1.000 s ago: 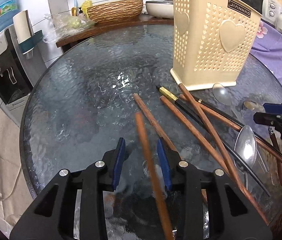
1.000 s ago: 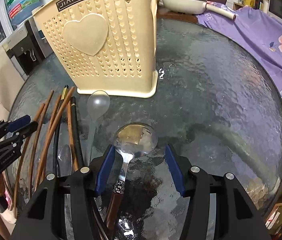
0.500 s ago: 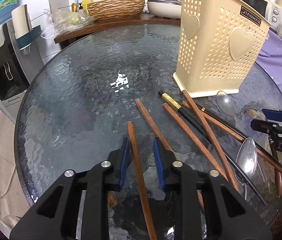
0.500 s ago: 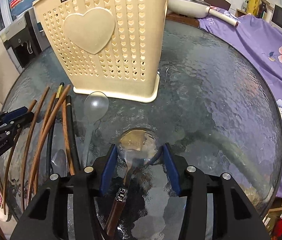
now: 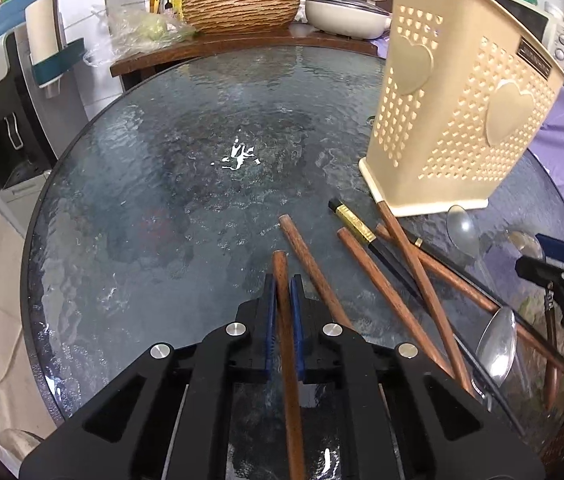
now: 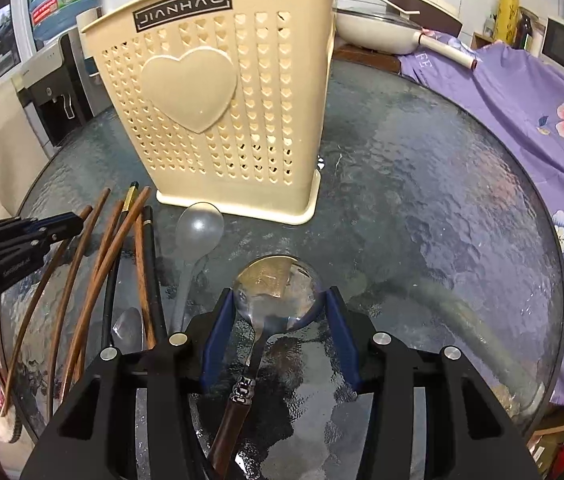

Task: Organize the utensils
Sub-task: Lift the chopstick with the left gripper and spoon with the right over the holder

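Clearly the work is only starting: on the round glass table (image 5: 130,208) the holder (image 6: 218,112) stands near the far edge, and no utensil shows above its rim. All the utensils that show lie on the glass in front of its base: several chopsticks (image 5: 410,276) crossed in a heap, two clear spoons (image 6: 198,228). The left gripper (image 5: 282,300) is narrow, clamped on one brown chopstick (image 5: 288,340). The right gripper (image 6: 278,304) has its pads against the bowl of a metal spoon (image 6: 278,292), apparently gripping it.
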The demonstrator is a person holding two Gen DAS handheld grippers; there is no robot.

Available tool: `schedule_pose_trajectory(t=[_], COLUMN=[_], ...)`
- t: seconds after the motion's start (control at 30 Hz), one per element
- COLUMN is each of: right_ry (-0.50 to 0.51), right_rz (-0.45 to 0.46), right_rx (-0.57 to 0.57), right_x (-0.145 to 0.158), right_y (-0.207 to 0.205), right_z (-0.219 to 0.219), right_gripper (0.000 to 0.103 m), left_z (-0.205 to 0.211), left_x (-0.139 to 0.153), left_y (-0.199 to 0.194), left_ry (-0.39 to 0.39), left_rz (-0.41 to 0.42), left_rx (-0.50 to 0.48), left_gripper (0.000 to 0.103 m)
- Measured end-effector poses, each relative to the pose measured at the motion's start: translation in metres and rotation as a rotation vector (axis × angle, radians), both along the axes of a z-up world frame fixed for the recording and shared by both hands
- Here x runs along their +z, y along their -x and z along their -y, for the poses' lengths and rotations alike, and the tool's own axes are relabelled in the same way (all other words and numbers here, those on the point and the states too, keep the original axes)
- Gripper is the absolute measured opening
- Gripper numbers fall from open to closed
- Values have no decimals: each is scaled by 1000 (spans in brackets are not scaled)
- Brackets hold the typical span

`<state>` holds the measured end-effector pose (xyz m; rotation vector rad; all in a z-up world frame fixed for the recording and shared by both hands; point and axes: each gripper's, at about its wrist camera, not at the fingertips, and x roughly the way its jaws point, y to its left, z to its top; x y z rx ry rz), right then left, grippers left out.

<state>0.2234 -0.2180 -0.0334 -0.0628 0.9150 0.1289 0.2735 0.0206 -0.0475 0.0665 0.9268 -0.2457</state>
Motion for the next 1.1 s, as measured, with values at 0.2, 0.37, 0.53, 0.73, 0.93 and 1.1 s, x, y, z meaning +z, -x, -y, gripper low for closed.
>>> schedule_pose_trajectory(t=[0.2,0.37,0.53,0.73,0.93,1.1], right_ry=[-3,-21,-44,-49,-52,-37], right_rz=[60,124,197,304,372,399], right_rx=[28,30,42,60,76,82], right_x=[7,21,40,65,83,90], right_y=[6,11,18,29,41,45], right_z=[-2,3,8,12,10,7], right_gripper=[45,45,45,45,45,45], left_z=[-3,-1,2,3,4,4], left_x=[4,30,63,102,127,139], left_y=[-8,0,15,37,52,57], left_ry=[59,64,87,122,135,154], left_rz=[-6,71,170,284,367,409], left_rx=[2,-5,-12,-25,-27,-33], left_gripper=[7,7,7,7,7,7])
